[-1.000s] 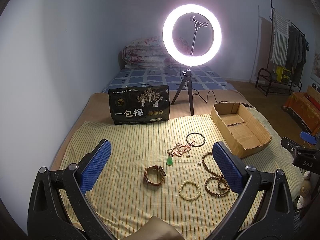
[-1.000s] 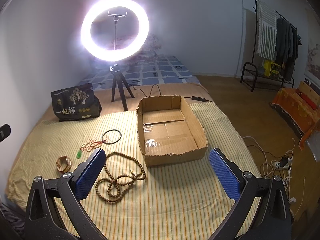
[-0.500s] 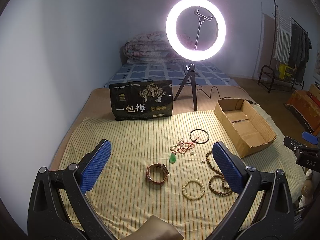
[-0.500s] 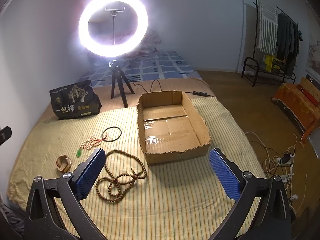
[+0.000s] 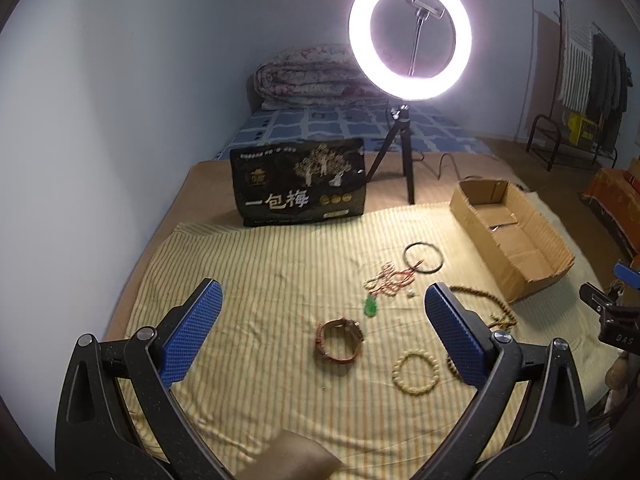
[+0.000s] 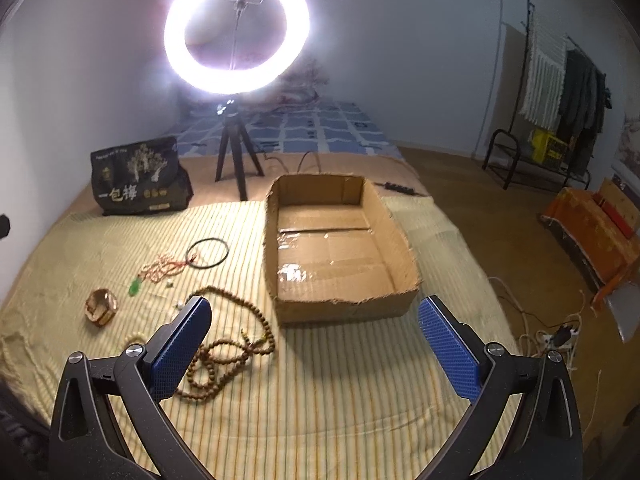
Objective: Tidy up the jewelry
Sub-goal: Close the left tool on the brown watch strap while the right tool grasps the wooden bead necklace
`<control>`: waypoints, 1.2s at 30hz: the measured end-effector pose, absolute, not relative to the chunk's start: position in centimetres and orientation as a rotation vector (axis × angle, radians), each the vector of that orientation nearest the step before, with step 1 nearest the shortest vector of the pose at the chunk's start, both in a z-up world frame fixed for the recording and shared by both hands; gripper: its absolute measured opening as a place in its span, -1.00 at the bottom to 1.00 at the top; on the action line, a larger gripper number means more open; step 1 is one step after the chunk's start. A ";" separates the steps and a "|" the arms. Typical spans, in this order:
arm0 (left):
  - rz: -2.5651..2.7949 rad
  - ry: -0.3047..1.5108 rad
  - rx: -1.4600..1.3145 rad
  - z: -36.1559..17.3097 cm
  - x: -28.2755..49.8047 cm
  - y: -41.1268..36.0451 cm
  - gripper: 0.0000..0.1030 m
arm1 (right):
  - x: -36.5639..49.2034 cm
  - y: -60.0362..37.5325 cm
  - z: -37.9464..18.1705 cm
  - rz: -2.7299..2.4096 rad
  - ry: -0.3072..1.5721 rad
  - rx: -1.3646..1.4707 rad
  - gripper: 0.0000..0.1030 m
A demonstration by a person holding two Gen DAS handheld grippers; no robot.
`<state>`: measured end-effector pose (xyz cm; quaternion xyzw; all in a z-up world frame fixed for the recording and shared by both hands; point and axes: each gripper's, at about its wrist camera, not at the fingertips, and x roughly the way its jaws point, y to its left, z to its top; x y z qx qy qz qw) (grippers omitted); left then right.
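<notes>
Jewelry lies on a yellow striped cloth [image 5: 260, 280]. A brown leather watch [image 5: 339, 340] lies between the fingers of my open left gripper [image 5: 320, 322], well ahead of them. Around it are a cream bead bracelet [image 5: 416, 371], a green pendant [image 5: 371, 307], a red-and-white bead strand [image 5: 388, 280] and a thin black bangle [image 5: 423, 257]. A long wooden bead necklace [image 6: 236, 344] lies by the left finger of my open right gripper [image 6: 316, 332]. The empty cardboard box [image 6: 336, 248] sits just ahead of the right gripper. The right gripper's tip [image 5: 612, 308] shows at the left wrist view's right edge.
A black snack bag [image 5: 300, 184] and a lit ring light on a tripod [image 5: 408, 92] stand at the cloth's far edge. A folded quilt [image 5: 312, 76] lies on the bed behind. Cables and a power strip [image 6: 556, 336] lie on the floor right of the bed; a clothes rack [image 6: 560, 92] stands beyond.
Both views have tilted up and drawn slightly closer to the jewelry and box. Both grippers stay open; nothing on the cloth has moved.
</notes>
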<state>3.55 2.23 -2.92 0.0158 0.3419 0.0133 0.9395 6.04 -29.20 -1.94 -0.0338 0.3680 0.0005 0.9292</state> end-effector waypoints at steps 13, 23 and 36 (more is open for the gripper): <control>-0.007 1.006 -0.060 -10.6 8.9 5.5 0.43 | 8.2 -26.5 -9.8 0.157 1.090 -0.040 0.99; -0.067 1.160 -0.129 -14.9 11.5 4.8 0.16 | 9.6 -24.5 -13.0 0.216 1.177 -0.042 0.94; -0.075 1.243 -0.150 -18.0 13.6 4.2 -0.09 | 11.8 -22.5 -15.7 0.217 1.247 -0.054 0.68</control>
